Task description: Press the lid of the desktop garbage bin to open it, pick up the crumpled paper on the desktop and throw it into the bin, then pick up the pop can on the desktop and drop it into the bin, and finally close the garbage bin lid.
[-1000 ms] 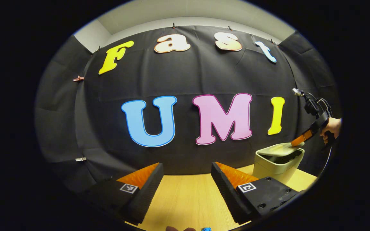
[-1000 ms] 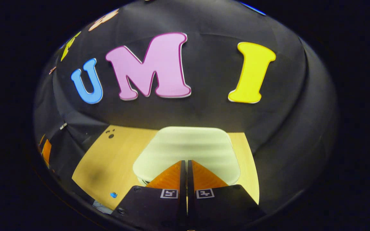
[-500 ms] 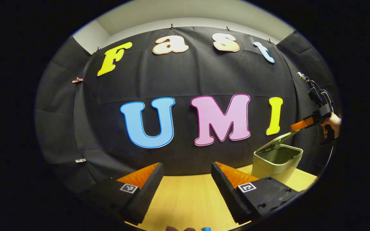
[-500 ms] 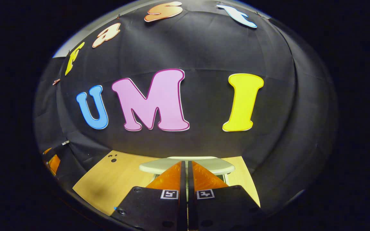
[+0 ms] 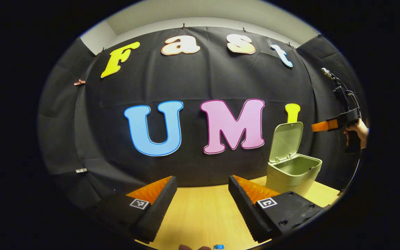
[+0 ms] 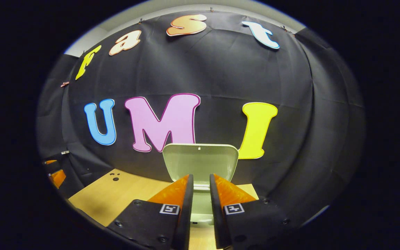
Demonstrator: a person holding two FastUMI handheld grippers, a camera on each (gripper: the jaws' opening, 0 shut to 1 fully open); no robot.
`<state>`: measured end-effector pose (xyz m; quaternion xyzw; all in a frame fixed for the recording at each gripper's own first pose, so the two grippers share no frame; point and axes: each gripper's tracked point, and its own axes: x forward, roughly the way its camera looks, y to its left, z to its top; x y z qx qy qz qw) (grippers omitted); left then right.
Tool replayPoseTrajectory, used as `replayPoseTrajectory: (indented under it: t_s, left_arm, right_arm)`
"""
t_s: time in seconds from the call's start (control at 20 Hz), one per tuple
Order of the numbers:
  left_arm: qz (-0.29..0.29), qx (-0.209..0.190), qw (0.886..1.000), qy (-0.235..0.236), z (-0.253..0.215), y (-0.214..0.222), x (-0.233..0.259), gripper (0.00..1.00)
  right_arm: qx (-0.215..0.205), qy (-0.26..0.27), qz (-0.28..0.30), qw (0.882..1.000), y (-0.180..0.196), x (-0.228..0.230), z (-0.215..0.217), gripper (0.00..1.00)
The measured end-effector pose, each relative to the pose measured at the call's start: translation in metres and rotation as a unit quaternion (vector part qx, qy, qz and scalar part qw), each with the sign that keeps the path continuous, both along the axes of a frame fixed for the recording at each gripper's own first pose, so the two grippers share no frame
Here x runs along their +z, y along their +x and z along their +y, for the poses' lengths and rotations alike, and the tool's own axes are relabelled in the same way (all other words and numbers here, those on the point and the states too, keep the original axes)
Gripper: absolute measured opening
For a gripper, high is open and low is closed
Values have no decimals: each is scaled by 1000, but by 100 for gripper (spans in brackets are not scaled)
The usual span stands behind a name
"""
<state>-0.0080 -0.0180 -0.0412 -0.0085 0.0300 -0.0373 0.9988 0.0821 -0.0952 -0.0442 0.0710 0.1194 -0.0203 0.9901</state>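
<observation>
The wooden table (image 5: pixel 200 215) carries the pale green bin (image 5: pixel 292 173) at its far right, its lid (image 5: pixel 286 141) standing upright and open. No brand or writing is readable on the bin. The left gripper (image 5: pixel 202 185) is wide open over the table, holding nothing. The right gripper (image 6: pixel 201 180), with only a narrow gap and empty, is above the bin, apart from it.

The bin lid (image 5: pixel 286 140) has swung upright and the right tool (image 6: pixel 201 180) has lifted, its fingers parted slightly.
</observation>
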Motion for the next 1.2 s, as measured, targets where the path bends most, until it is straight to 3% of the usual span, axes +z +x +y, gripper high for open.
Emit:
replayPoseTrajectory:
  t_s: [0.2,0.45,1.2]
  left_arm:
    - [24,-13,1000,-13,-4,-4,-26,97]
    - [82,-45,996,-8,-19,-16,-84,98]
    - [248,-105,962,46,-55,-61,-269,97]
  right_arm:
    - [11,-26,-18,999,-14,11,13,51]
    - [31,-58,-15,998,-36,12,42,69]
    - [48,-25,26,998,-116,-8,89,70]
